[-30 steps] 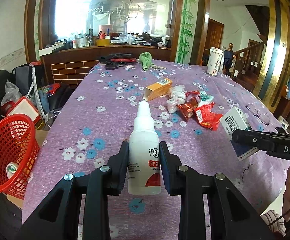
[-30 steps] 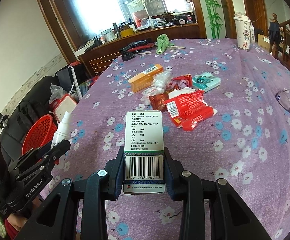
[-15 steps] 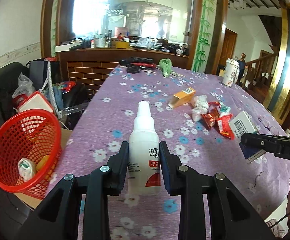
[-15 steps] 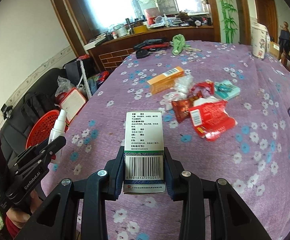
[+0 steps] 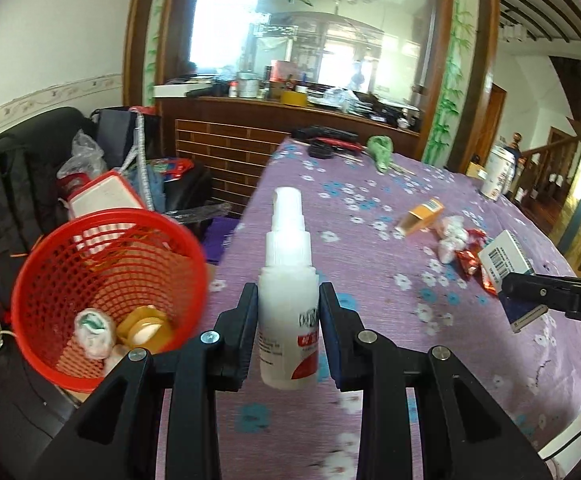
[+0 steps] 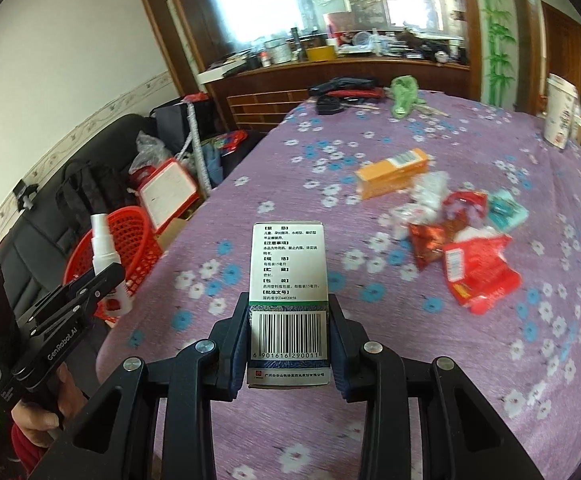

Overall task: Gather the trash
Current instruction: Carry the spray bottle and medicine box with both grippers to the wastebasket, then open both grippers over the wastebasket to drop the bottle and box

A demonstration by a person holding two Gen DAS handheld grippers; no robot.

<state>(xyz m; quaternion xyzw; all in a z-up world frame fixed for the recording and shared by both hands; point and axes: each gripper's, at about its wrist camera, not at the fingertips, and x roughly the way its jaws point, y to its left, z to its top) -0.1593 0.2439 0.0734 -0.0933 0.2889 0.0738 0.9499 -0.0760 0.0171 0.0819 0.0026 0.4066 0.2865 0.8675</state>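
Purple floral tablecloth [image 5: 370,248] now slides right: the left gripper [image 5: 288,322], clamped on the spray bottle [image 5: 288,300], has swung nearer the red basket [image 5: 106,280]; the right gripper [image 6: 289,332] grips the medicine box [image 6: 288,276], trailing.

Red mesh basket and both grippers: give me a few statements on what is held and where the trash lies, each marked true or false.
1. The left gripper is shut on a white plastic spray bottle. True.
2. The right gripper is open. False: it is shut on a white cardboard medicine box with a barcode.
3. The red mesh basket holds nothing. False: a crumpled white wad and a yellowish tape roll lie in it.
4. An orange carton lies on the purple floral tablecloth. True.
5. The red snack wrappers are in the basket. False: they lie on the tablecloth.
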